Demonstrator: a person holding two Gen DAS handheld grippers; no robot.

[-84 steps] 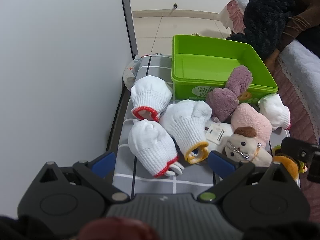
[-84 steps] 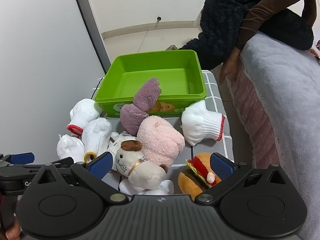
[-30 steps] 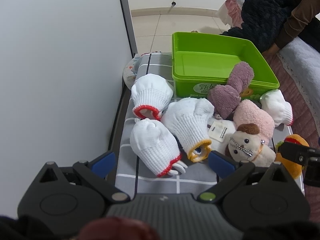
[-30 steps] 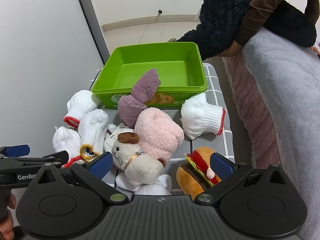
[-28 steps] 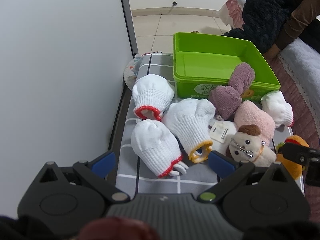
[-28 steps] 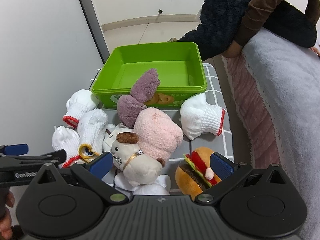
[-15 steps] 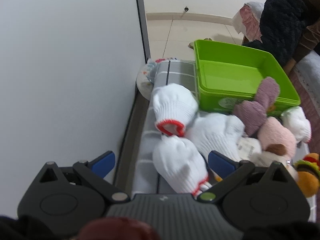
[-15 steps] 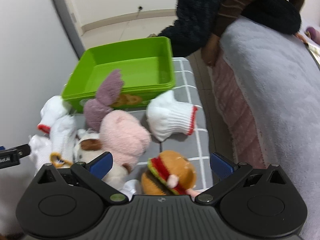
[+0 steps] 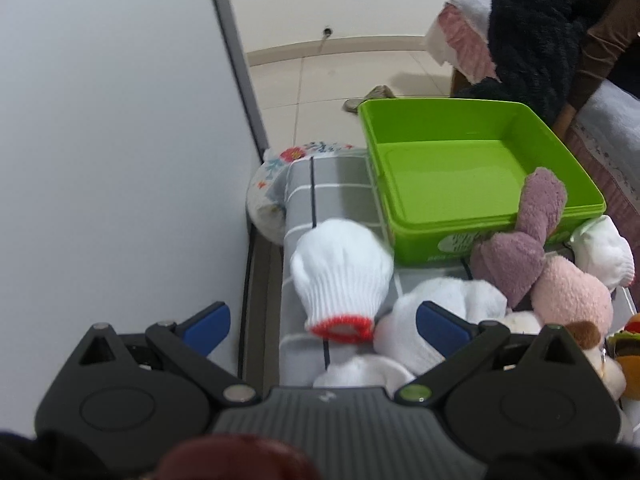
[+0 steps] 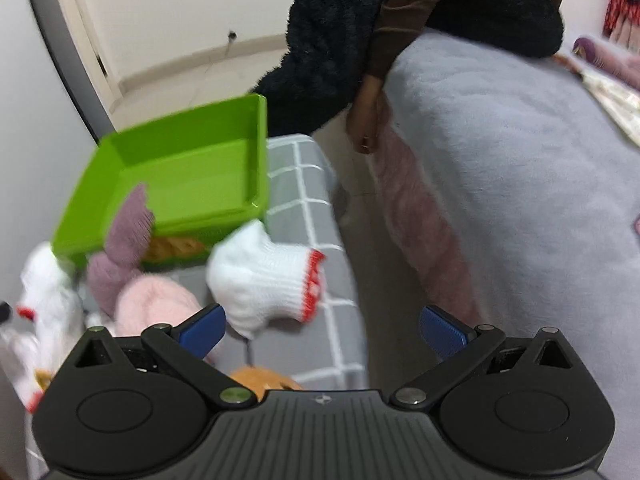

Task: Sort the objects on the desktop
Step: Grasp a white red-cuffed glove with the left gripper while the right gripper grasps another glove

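Note:
A green bin (image 9: 472,168) stands empty at the far end of a grey checked surface (image 9: 332,196). In the left wrist view, a white glove with a red cuff (image 9: 344,280) lies just ahead of my open left gripper (image 9: 322,322), between its blue fingertips. Another white glove (image 9: 440,320), a purple plush (image 9: 520,248) and a pink plush (image 9: 572,304) lie to its right. In the blurred right wrist view, my open right gripper (image 10: 322,330) sits above a red-cuffed white glove (image 10: 268,280), beside the green bin (image 10: 180,184). An orange burger plush (image 10: 264,384) peeks out below.
A white wall panel (image 9: 120,160) runs close along the left edge. A grey bed (image 10: 520,200) with a pink skirt lies right. A person in black and brown (image 10: 380,20) leans on the bed behind the bin. A floral cloth (image 9: 276,188) hangs off the far-left corner.
My left gripper has moved left and forward, bringing the red-cuffed glove between its fingers. My right gripper has swung right and forward toward the other red-cuffed glove, with the bed now filling much of its view.

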